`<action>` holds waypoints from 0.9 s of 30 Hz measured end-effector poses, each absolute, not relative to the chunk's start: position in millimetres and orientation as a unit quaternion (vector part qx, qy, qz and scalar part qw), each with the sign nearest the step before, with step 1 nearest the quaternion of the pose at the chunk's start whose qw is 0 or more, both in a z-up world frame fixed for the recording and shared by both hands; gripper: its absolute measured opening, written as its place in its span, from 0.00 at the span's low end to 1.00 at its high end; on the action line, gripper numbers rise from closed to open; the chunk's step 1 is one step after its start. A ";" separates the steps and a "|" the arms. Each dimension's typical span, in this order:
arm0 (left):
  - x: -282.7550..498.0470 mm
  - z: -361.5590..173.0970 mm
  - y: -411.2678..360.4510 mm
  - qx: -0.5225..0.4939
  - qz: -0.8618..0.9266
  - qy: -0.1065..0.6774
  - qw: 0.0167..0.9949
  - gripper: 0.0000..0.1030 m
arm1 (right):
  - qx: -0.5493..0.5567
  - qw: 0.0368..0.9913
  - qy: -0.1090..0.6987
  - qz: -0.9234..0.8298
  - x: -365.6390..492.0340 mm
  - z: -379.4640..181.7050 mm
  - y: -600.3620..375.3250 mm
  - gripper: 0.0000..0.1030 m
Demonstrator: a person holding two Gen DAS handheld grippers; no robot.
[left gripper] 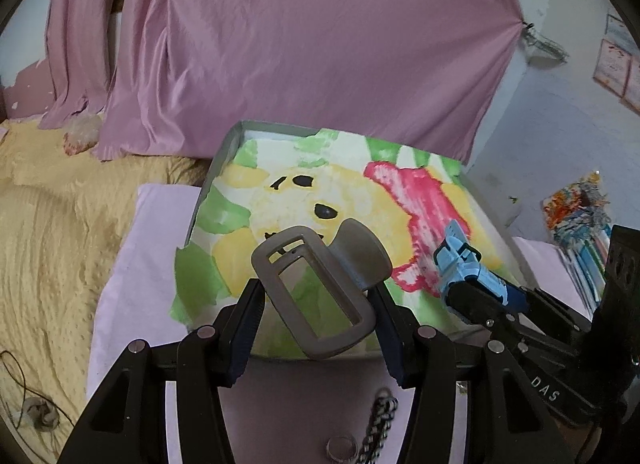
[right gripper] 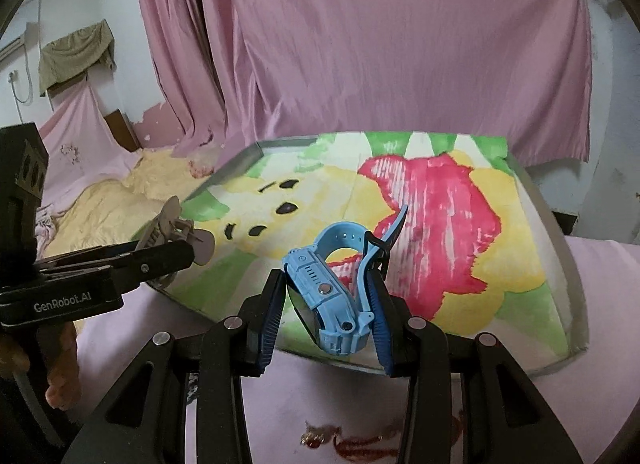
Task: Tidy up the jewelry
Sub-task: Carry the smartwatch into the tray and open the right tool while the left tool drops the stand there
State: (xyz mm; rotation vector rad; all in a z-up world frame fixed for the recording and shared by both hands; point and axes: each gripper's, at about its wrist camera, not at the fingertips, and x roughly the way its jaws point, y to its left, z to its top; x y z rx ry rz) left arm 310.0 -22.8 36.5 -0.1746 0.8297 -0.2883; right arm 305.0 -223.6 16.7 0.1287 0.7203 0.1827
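The clear ring [left gripper: 341,448] and braided cord [left gripper: 378,428] were cut off by the bottom edge, while the red beads [right gripper: 352,442] lay blurred.

- "das" in pale capitals, read sideways, on the black body of the right gripper [left gripper: 466,296], seen from the left wrist view
- "genrobot.ai" in white on the black side of the left gripper [right gripper: 176,240], seen from the right wrist view
- papers on the wall [left gripper: 618,59]: print too small to read
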 end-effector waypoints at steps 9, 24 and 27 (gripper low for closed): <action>316.9 23.6 -27.8 -0.085 -0.135 0.425 0.891 0.49 | 0.084 0.917 0.381 0.088 313.1 1.0 -228.7 0.40; 278.8 35.6 -25.0 -0.098 -0.139 0.370 0.913 0.84 | 0.125 0.942 0.310 0.036 259.1 21.3 -265.2 0.76; 263.5 39.5 -22.7 -0.106 -0.129 0.349 0.922 0.95 | 0.129 0.949 0.286 0.027 238.6 28.5 -274.3 0.91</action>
